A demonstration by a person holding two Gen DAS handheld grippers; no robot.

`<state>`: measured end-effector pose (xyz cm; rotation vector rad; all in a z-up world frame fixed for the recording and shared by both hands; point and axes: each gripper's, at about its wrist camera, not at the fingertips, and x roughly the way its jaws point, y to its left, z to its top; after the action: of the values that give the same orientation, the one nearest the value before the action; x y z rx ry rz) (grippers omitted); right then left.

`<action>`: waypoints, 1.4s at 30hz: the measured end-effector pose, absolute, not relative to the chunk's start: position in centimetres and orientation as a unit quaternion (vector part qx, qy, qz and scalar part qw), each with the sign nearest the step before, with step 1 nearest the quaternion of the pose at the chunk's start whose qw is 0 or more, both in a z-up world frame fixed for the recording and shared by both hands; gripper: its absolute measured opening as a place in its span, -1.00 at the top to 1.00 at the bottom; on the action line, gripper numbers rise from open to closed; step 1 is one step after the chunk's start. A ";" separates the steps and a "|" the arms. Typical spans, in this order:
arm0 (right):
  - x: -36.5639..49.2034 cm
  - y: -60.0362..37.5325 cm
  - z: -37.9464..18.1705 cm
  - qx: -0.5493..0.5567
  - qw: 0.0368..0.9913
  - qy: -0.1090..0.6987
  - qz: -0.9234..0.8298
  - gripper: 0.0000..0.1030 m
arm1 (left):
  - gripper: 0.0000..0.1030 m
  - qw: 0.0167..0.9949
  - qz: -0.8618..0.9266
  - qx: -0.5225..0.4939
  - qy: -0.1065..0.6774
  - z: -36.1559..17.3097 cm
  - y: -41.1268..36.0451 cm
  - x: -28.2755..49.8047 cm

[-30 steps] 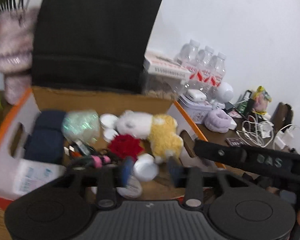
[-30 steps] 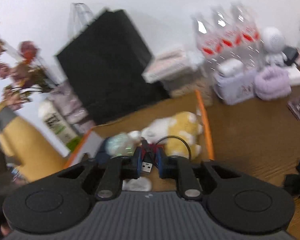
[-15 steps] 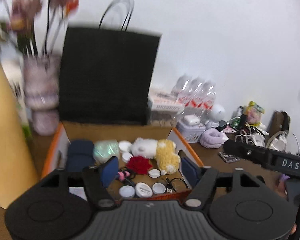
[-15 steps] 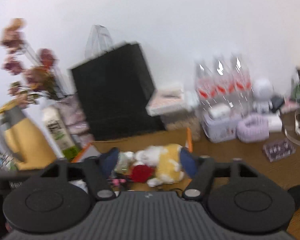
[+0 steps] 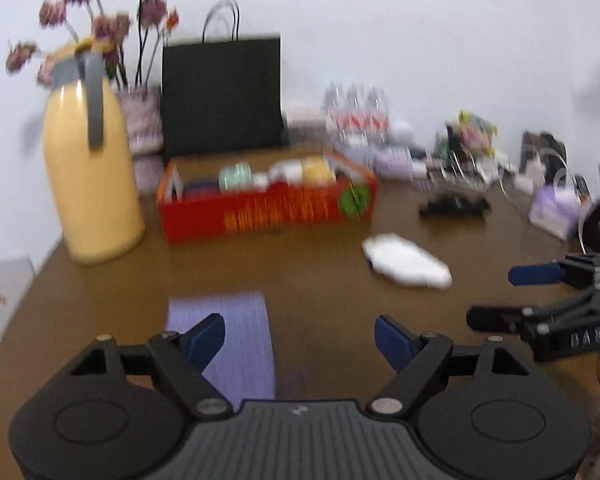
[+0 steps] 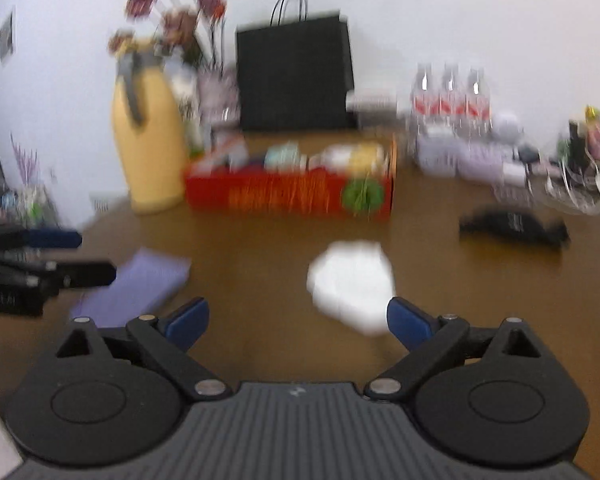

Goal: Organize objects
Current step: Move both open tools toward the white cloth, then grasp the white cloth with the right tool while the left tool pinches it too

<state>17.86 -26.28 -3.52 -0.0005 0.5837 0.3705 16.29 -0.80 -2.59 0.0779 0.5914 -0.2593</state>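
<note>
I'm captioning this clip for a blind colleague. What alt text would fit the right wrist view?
The open right gripper hovers over a brown wooden table, jaws wide apart and empty, with a crumpled white tissue just ahead. Beyond sit a red cardboard box filled with small items, a yellow thermos jug and a black paper bag; a lilac notebook lies left.

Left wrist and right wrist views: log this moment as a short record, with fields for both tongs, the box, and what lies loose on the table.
left tongs: left tongs open, empty, above the purple notebook
right tongs: right tongs open, empty, just short of the white packet
box: red box at the back of the table, filled with small things, too blurred to name
loose on table: purple notebook, white packet, black item
beside box: yellow jug, black bag
image quality: blurred
</note>
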 end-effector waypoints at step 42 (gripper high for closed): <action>22.8 -31.6 -6.7 0.126 0.915 0.348 0.159 0.33 | -0.46 0.936 -0.154 0.009 0.316 -4.9 -2.9 20.0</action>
<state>22.84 -31.59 -6.69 0.2588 0.7167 0.3279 19.99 -2.95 -4.87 0.0180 0.6453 -0.3144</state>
